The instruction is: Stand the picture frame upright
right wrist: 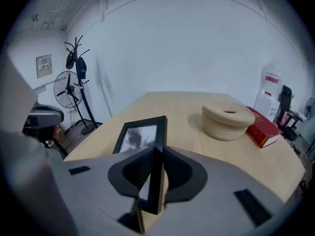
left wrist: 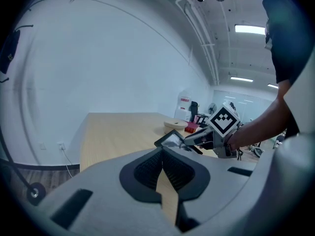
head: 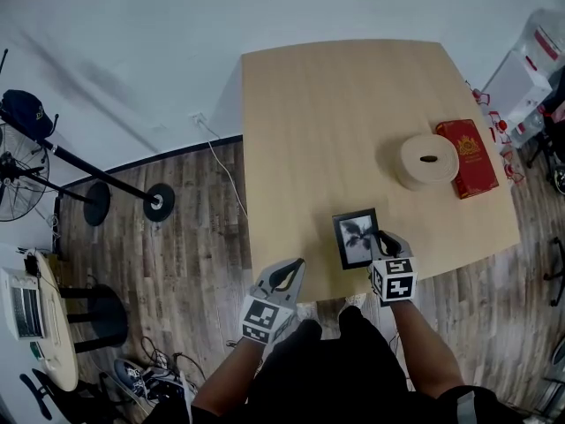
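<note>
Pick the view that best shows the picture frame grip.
Right gripper view: the right gripper clamps its jaws on the picture frame, close up. The head view shows this small, from above; the left gripper view, distant and partly hidden.

Two grippers are working here: the left gripper and the right gripper. One picture frame is sitting between the right one's jaws. Beyond it, one woven basket and one red book are lying on one table. Far left of both grippers, one fan is standing.
</note>
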A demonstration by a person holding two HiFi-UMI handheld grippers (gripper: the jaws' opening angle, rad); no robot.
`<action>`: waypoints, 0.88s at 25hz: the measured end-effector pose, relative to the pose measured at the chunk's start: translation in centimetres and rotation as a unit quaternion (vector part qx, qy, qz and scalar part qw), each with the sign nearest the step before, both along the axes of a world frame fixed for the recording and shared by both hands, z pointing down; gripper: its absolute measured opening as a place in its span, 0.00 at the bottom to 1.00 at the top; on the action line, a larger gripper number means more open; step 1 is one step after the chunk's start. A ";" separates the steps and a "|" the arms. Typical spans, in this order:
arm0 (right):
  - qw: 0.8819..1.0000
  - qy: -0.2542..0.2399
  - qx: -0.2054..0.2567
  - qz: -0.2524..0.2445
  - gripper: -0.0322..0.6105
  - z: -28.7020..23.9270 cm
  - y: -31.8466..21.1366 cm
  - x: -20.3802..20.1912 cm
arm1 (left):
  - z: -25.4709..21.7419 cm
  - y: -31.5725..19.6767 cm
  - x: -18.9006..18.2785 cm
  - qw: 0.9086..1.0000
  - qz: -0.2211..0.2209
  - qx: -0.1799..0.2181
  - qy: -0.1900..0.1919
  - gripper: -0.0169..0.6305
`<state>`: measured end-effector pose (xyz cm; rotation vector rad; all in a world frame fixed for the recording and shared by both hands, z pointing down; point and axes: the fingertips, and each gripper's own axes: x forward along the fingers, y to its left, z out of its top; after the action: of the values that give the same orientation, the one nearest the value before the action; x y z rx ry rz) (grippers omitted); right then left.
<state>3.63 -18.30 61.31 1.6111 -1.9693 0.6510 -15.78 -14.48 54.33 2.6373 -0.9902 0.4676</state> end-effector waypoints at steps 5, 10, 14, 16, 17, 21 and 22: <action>0.999 0.003 0.044 0.011 0.16 -2.8 0.0 0.4 | -0.5 0.1 -0.1 1.000 0.014 0.006 0.006 0.03; 0.996 0.004 0.083 0.022 0.16 -5.4 -0.1 2.2 | -0.6 -0.5 0.5 0.999 0.030 0.013 -0.006 0.03; 0.995 -0.005 0.101 0.022 0.16 -6.8 -0.8 4.2 | -0.3 -1.8 1.0 1.000 0.009 0.003 -0.012 0.03; 0.994 -0.011 0.108 0.020 0.16 -7.3 -1.4 6.1 | -0.4 -2.6 2.9 1.000 0.000 0.001 -0.006 0.03; 0.994 -0.014 0.111 0.020 0.16 -7.4 -1.5 7.4 | -0.5 -2.8 4.2 1.000 -0.003 -0.001 0.000 0.03; 0.993 -0.029 0.113 0.020 0.16 -7.2 -2.3 11.8 | -1.0 -3.3 9.6 1.000 -0.013 -0.004 0.017 0.03; 0.993 -0.032 0.113 0.019 0.16 -7.2 -2.5 12.7 | -1.2 -3.5 10.8 1.000 -0.015 -0.004 0.019 0.03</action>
<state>16.34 -20.83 54.10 1.7839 -2.1278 0.5153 -4.98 -17.94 53.18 2.6102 -1.0141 0.4117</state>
